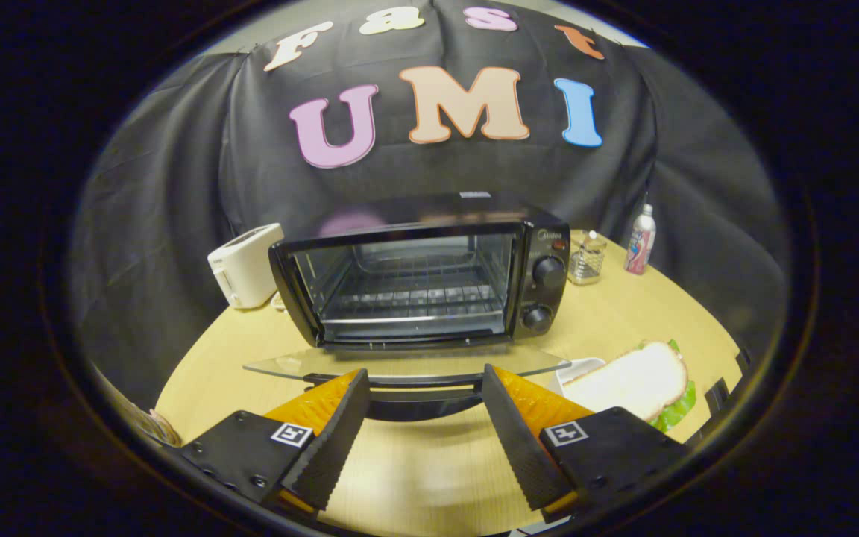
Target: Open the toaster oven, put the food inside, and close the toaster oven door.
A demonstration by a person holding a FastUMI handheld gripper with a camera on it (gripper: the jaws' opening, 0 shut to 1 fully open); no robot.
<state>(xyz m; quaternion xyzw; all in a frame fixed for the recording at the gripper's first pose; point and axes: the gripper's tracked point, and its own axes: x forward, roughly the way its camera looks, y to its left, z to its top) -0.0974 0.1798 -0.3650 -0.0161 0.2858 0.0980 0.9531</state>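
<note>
A black toaster oven (429, 268) stands on the round wooden table (623, 313), its glass door (407, 363) folded down flat toward me. Inside, a wire rack (411, 294) is bare. The door's dark handle (418, 391) lies just ahead of my fingers, between their tips. My gripper (424, 388) is open, with nothing between its fingers. A sandwich (634, 380) of white bread and green lettuce rests on a small white dish (575, 369), just beyond the right finger (519, 432).
A white pop-up toaster (245, 265) sits left of the oven. To the oven's right stand a small glass jar (587, 257) and a white bottle (640, 239). Black cloth walls close the booth behind the table.
</note>
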